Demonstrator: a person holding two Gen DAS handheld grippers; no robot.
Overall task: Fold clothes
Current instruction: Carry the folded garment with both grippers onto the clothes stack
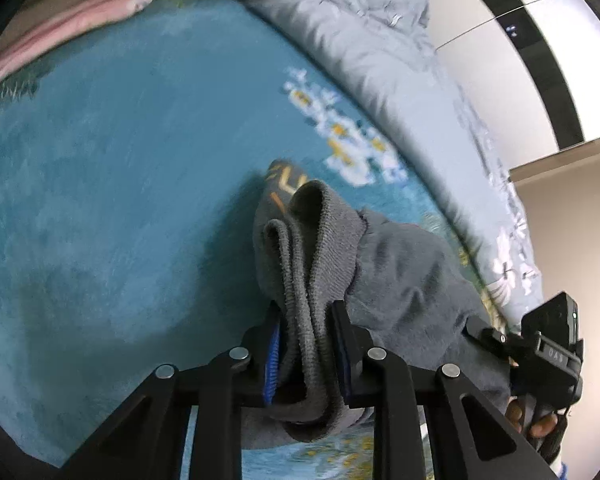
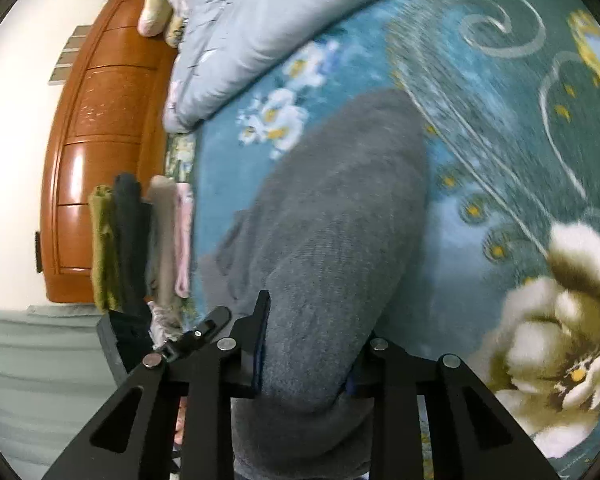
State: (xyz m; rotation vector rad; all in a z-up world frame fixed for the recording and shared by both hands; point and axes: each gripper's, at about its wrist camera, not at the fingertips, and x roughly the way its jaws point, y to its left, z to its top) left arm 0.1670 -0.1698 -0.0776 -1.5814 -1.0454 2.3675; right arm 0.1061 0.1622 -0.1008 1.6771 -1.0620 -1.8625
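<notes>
A grey knit garment (image 1: 400, 280) hangs bunched above the teal floral bedspread (image 1: 112, 184). My left gripper (image 1: 306, 312) is shut on its ribbed hem, which folds up between the blue-padded fingers (image 1: 274, 348). In the right wrist view the same grey garment (image 2: 332, 216) drapes thickly forward over the bedspread (image 2: 500, 128). My right gripper (image 2: 312, 320) is shut on a wide bundle of it; the cloth hides the right finger. The right gripper also shows in the left wrist view as a black device (image 1: 548, 344) at the lower right, with fingers of a hand behind it.
A light grey floral quilt (image 1: 360, 32) lies heaped along the bed's far side. Folded clothes (image 2: 140, 240) in olive, black, beige and pink are stacked by the wooden headboard (image 2: 100, 152); the pink and beige ones (image 1: 60, 12) show at the top left. White wall beyond.
</notes>
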